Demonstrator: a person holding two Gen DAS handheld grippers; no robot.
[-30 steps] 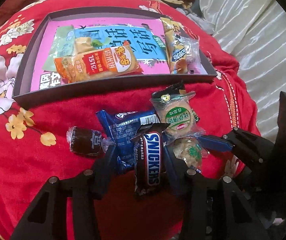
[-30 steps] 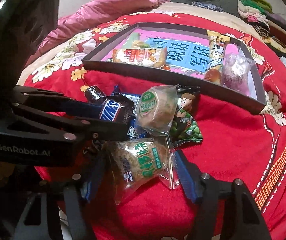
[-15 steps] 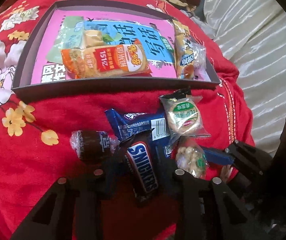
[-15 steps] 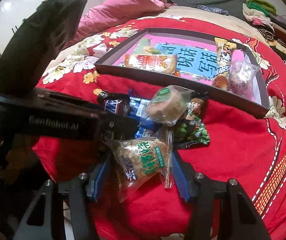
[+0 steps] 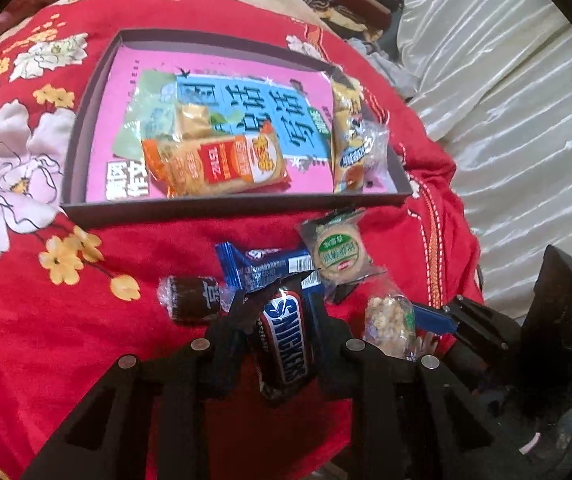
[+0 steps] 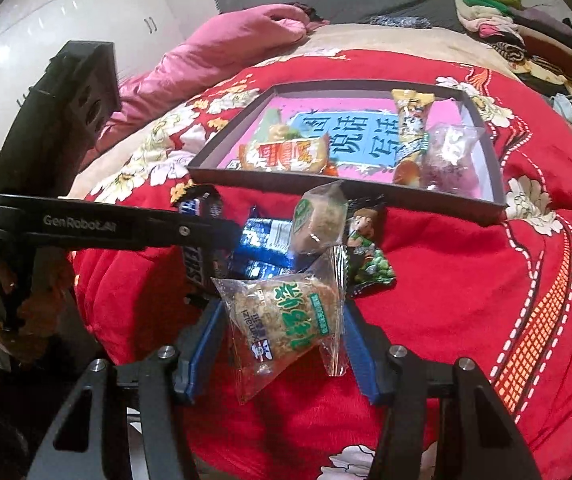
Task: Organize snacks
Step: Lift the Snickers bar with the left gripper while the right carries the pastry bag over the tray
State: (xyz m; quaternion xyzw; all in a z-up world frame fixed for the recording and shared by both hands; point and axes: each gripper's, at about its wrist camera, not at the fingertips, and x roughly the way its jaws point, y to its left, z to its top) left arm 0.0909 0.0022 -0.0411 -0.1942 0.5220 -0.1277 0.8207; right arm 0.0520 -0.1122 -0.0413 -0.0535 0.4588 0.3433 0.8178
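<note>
Left wrist view: left claw (image 5: 281,334) clamped on Snickers bar (image 5: 284,338), jaws just closed, bar raised off red bedspread (image 5: 45,320). Right claw (image 6: 283,322) grips clear cracker pack (image 6: 286,316). Remaining snacks heaped just before tray (image 5: 237,208), which holds orange pack (image 5: 221,164).

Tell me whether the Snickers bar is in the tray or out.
Out: the Snickers bar is clamped in the left gripper, short of the tray.

A bed (image 6: 466,288) covered by a red floral blanket (image 5: 37,320). A pink quilt (image 6: 221,44) lies bunched beyond, white wardrobe doors (image 6: 65,12) behind. Folded clothes (image 6: 526,28) stack by what seems a pale curtain (image 5: 506,100).
</note>
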